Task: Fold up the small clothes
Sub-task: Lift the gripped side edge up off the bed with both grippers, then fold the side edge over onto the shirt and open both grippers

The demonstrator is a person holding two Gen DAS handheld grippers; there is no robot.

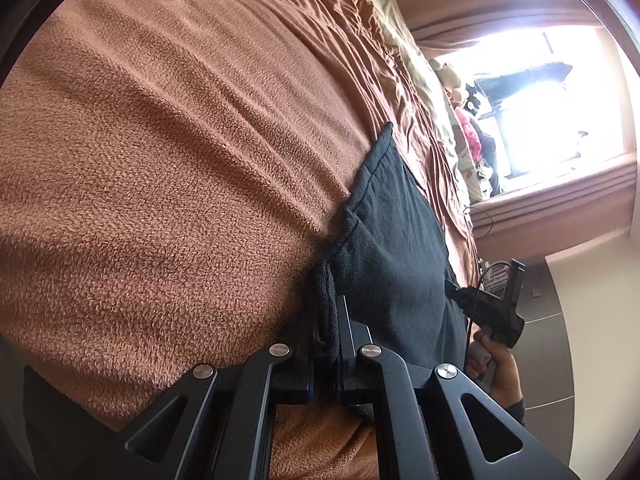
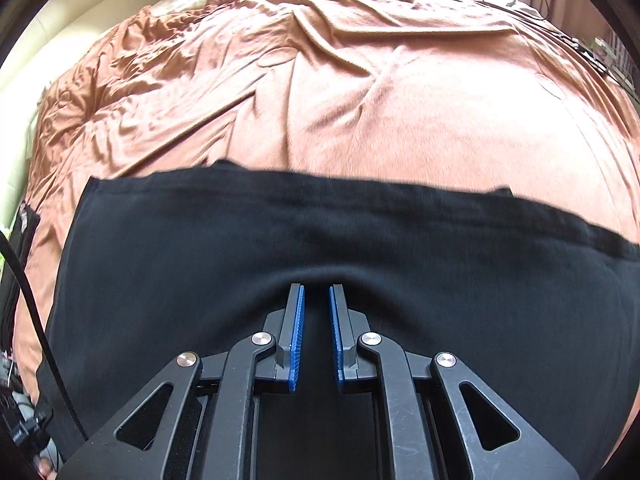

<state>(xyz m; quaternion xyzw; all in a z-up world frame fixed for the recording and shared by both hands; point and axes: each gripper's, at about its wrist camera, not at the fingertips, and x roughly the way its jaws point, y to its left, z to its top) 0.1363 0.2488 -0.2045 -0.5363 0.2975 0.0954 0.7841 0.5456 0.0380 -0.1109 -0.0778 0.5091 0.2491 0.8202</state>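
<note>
A brown blanket covered the bed by one bright window. In the left view, we saw our left tongs pinching one bunched edge of the black cloth.

In the right view, the one black cloth lay flat on the blanket. Our right tongs stood a little apart above it, holding nothing.

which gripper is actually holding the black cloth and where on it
The left hand-held gripper pinches a bunched edge of the black garment. The right hand-held gripper is open above it, holding nothing.
</note>
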